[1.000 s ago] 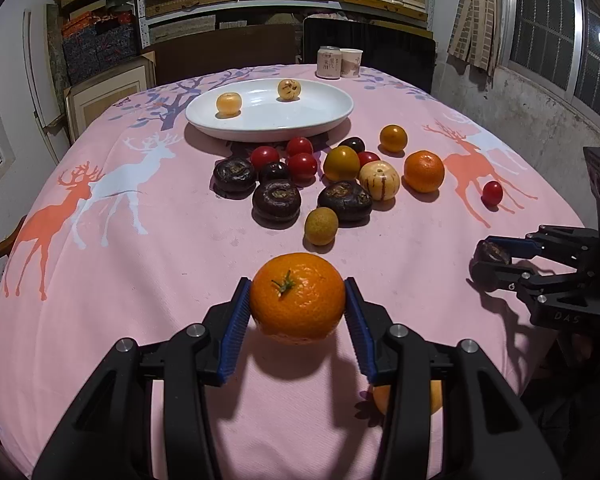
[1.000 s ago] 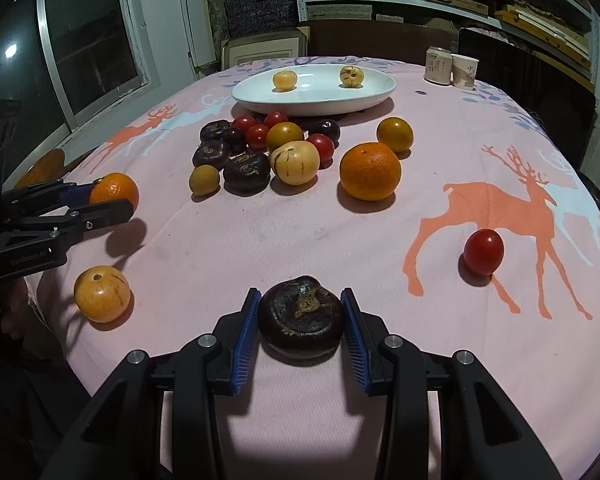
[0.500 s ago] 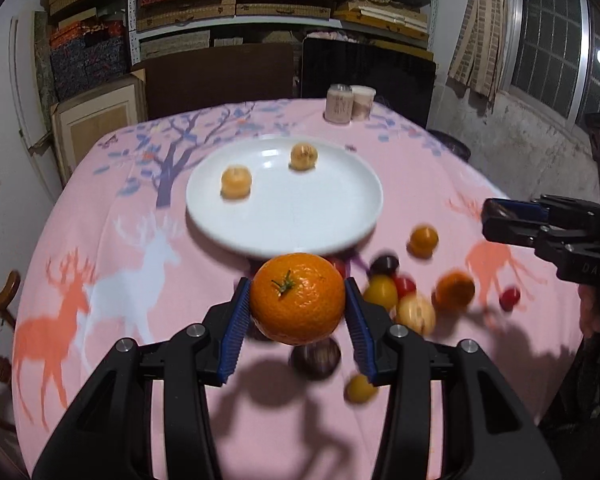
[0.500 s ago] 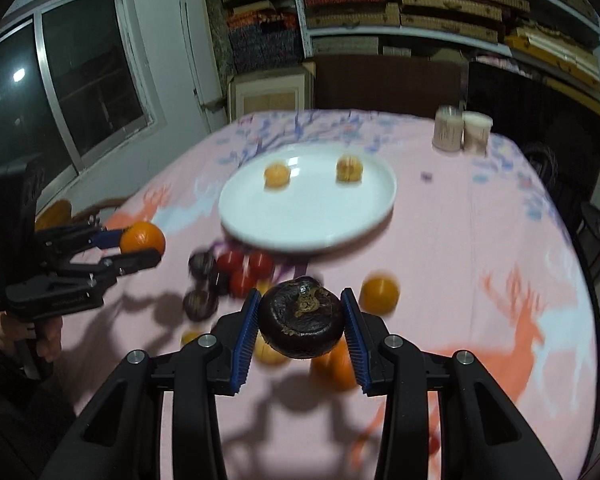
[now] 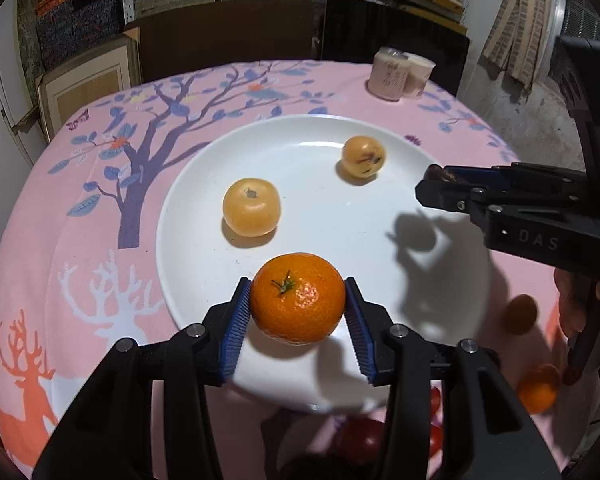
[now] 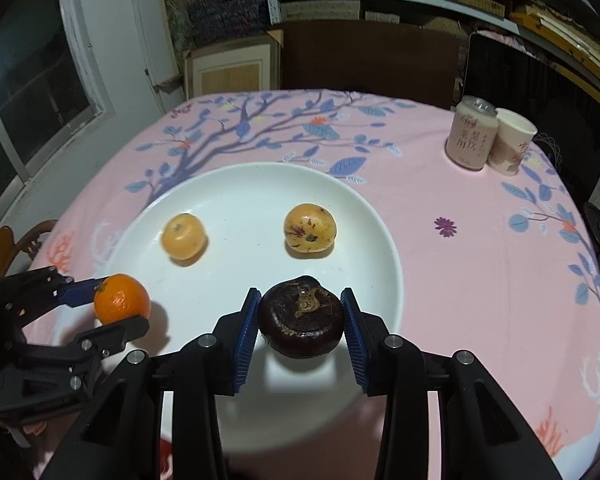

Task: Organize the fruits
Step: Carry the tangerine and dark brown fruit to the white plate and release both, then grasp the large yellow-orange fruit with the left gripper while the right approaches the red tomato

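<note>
A: What is the left gripper (image 5: 298, 312) carrying?
B: Its pads are pinching an orange (image 5: 298, 297), hanging over the plate (image 5: 204, 184) at its near left rim.
A: And the right gripper (image 6: 300, 322)?
B: It is pinching a dark fruit (image 6: 301, 322) over the plate's near right part.
A: What is lying on the plate?
B: Two yellow fruits, one left (image 6: 184, 236) and one right (image 6: 309, 229), are sitting apart. A can (image 6: 470, 138) and a cup (image 6: 512, 142) are standing touching at the far right.

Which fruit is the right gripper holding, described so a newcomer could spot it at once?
Start at the white plate on the pink tablecloth. Over its near rim, the right gripper clamps a dark fruit. It is the only blackish-brown, wrinkled one; the others nearby are smooth yellow or orange.
</note>
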Demonstrator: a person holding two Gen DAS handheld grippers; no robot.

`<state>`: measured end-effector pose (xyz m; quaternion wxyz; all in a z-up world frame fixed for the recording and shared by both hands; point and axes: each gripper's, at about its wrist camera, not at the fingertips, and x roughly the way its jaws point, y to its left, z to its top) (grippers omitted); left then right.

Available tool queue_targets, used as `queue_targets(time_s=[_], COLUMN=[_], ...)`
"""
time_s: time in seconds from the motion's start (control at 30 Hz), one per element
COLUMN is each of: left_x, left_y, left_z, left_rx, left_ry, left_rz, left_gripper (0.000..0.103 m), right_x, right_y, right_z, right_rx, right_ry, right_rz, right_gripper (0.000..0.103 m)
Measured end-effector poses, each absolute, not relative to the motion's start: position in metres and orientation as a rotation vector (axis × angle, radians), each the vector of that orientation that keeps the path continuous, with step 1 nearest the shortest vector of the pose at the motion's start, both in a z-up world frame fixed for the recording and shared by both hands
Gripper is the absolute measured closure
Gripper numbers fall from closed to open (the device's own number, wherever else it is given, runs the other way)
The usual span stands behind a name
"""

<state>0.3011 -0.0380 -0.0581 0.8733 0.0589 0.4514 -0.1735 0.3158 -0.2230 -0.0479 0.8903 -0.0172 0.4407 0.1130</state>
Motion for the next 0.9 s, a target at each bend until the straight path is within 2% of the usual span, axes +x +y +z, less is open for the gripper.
queue_targets(time_s=[0.3, 0.43, 0.47, 0.5, 0.7, 0.8, 0.9], left_x=[0.319, 0.319, 0.318, 0.316, 0.279, 0.237, 0.184], left_y=[-0.034, -0.037, -0.038, -0.038, -0.038, -0.038, -0.036], left_z=[-0.070, -0.073, -0.072, -0.068, -0.018, 0.015, 0.035], left_rx=[0.110, 0.136, 0.146, 0.148, 0.157, 0.185, 0.202], left_ry=[0.959, 0.963, 0.957, 0.946, 0.842, 0.755, 0.693], left_rz=[-0.353, -0.339, -0.332, -0.326, -0.329, -0.344, -0.379], left_gripper=[0.057, 0.049, 0.047, 0.040, 0.037, 0.031, 0.019], right_x=[0.340, 0.338, 0.336, 0.334, 0.298, 0.265, 0.217], right_y=[-0.203, -0.198, -0.198, -0.198, -0.211, -0.223, -0.238], right_z=[-0.074, -0.077, -0.076, -0.073, -0.021, 0.008, 0.027], right_rx=[-0.135, -0.171, -0.181, -0.183, -0.147, -0.103, -0.062], right_ry=[0.953, 0.951, 0.945, 0.934, 0.831, 0.794, 0.768], right_rz=[0.196, 0.190, 0.187, 0.183, 0.182, 0.193, 0.210], right_gripper=[0.062, 0.062, 0.057, 0.054, 0.053, 0.051, 0.046])
